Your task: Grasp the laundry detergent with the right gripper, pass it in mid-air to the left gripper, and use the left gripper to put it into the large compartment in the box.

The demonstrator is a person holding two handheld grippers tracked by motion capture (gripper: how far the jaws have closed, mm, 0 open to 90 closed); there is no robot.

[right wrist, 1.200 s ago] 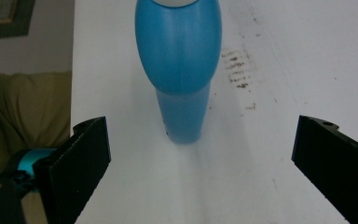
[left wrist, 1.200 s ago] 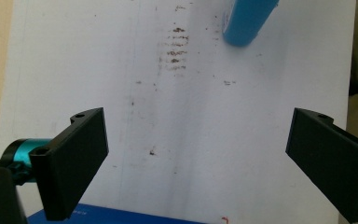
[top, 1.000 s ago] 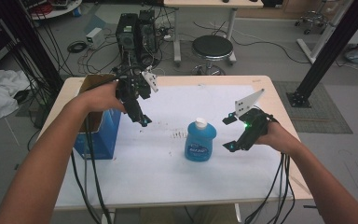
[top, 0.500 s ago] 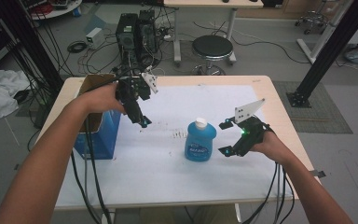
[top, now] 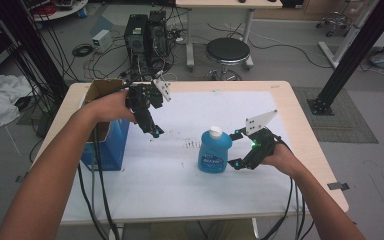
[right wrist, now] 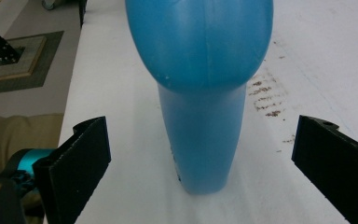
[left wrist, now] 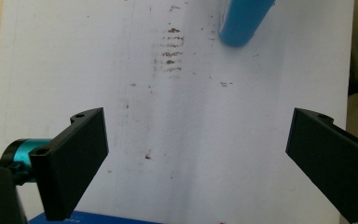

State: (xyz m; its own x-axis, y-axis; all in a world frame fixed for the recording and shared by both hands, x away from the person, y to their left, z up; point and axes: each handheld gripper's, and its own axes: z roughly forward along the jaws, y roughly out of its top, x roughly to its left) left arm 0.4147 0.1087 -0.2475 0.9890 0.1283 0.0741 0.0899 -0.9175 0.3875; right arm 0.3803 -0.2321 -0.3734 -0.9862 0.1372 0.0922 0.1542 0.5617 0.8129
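White sheet covers table (top: 300, 150), lab clutter behind. Blue bottle (top: 215, 152) upright, toward front right, long axis vertical. Your right gripper (top: 236, 150) just beside it, jaws wide open, bottle between them, not touching. Left gripper (top: 152, 131) open, empty, farther off near blue box (top: 107, 145).

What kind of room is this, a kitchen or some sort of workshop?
Most likely a lab or technical workshop, not a kitchen. Computer towers stand on the floor among loose cables, black metal frame posts rise beside the table, and a round stool sits behind it.
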